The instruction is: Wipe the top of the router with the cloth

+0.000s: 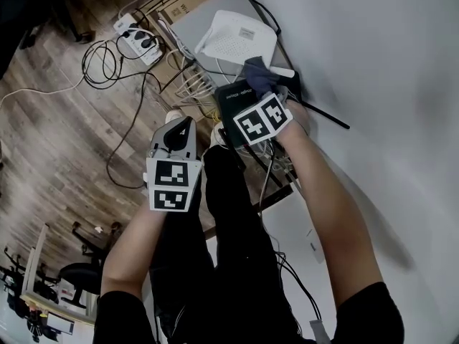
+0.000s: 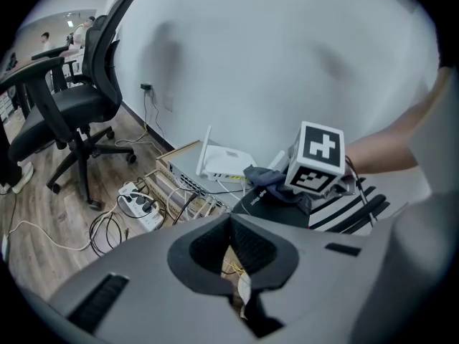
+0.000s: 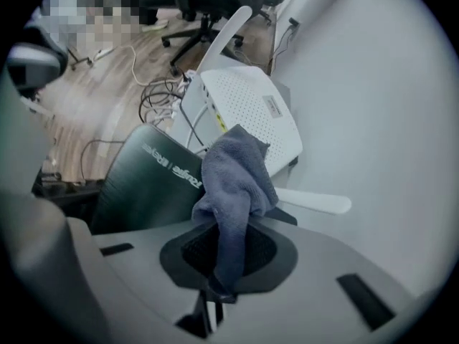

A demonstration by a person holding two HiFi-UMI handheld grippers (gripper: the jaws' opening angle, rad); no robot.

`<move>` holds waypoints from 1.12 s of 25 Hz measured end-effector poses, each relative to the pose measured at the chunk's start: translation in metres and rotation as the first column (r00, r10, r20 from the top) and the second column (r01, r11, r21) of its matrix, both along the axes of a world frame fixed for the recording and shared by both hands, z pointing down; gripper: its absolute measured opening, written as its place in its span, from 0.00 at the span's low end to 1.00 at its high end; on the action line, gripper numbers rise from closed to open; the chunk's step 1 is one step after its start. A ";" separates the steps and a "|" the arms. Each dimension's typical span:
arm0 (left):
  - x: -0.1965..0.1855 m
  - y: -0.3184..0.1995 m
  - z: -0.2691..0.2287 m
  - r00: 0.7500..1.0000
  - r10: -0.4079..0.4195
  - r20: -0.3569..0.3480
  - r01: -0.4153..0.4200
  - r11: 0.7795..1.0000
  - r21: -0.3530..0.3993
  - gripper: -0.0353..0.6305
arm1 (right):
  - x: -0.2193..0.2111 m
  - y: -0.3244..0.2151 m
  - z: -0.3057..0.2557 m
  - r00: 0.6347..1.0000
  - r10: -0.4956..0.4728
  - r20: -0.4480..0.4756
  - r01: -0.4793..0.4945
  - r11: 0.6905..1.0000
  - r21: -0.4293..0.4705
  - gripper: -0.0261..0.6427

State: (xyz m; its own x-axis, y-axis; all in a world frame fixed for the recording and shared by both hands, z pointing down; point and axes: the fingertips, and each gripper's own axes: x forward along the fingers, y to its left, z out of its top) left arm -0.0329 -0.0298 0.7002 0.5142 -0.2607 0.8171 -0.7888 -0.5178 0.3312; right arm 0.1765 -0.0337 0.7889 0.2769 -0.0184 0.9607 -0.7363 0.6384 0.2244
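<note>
A white router (image 1: 237, 38) (image 3: 247, 110) (image 2: 224, 162) with white antennas lies on a grey box by the wall. In front of it sits a black router (image 1: 240, 99) (image 3: 150, 188). My right gripper (image 1: 257, 84) (image 3: 228, 253) is shut on a grey-blue cloth (image 3: 233, 181) (image 1: 257, 69). The cloth hangs over the black router's far edge, just short of the white one. My left gripper (image 1: 183, 124) (image 2: 231, 224) is held back to the left above the floor, shut with nothing in it.
A white power strip (image 1: 138, 40) (image 2: 140, 208) and tangled cables (image 1: 107, 63) lie on the wood floor to the left. An office chair (image 2: 72, 113) stands further off. The white wall (image 1: 373, 63) runs along the right. My black-trousered legs (image 1: 229, 213) are below.
</note>
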 end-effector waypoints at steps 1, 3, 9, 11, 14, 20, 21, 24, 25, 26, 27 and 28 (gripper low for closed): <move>-0.001 0.000 0.000 1.000 0.001 0.002 -0.001 1.000 0.001 0.06 | -0.008 0.000 -0.001 0.998 0.026 0.053 -0.026 1.000 0.001 0.08; -0.003 0.000 0.000 1.000 0.002 0.005 -0.002 1.000 0.002 0.06 | -0.029 0.000 -0.002 0.985 0.055 0.162 -0.054 0.999 -0.009 0.08; -0.006 -0.005 0.001 1.000 -0.013 0.011 0.013 1.000 0.006 0.06 | -0.086 0.006 -0.007 0.900 0.097 0.426 -0.091 0.995 -0.035 0.08; -0.008 -0.005 0.001 1.000 -0.014 0.012 0.014 1.000 0.005 0.06 | -0.094 0.010 -0.010 0.876 0.110 0.469 -0.103 0.994 -0.040 0.08; -0.008 -0.004 0.003 1.000 -0.010 0.016 0.010 1.000 0.002 0.06 | -0.100 0.021 -0.010 0.844 0.129 0.521 -0.101 0.991 -0.082 0.08; -0.001 0.000 0.003 1.000 0.001 0.009 -0.001 1.000 -0.007 0.06 | -0.102 0.040 -0.012 0.840 0.008 0.543 0.014 0.999 -0.038 0.08; 0.001 0.001 0.003 1.000 0.006 0.006 -0.006 1.000 -0.009 0.06 | -0.099 0.041 -0.012 0.849 -0.038 0.527 0.053 0.998 -0.014 0.08; 0.004 0.001 0.004 1.000 0.021 0.000 -0.021 1.000 -0.011 0.06 | -0.081 0.036 -0.011 0.870 -0.074 0.487 0.081 0.997 0.007 0.08; 0.004 0.002 0.005 1.000 0.026 0.000 -0.026 1.000 -0.011 0.06 | -0.071 0.035 -0.009 0.878 -0.056 0.475 0.060 0.998 0.006 0.08; 0.005 0.002 0.006 1.000 0.028 0.001 -0.028 1.000 -0.012 0.06 | -0.061 0.033 -0.008 0.886 -0.031 0.463 0.032 0.999 0.004 0.08; 0.005 0.002 0.007 1.000 0.028 0.002 -0.028 1.000 -0.012 0.06 | -0.050 0.031 -0.007 0.894 -0.001 0.449 0.000 1.000 0.003 0.08; 0.005 0.001 0.007 1.000 0.027 0.002 -0.027 1.000 -0.013 0.06 | -0.039 0.030 -0.005 0.901 0.030 0.433 -0.033 0.999 0.001 0.08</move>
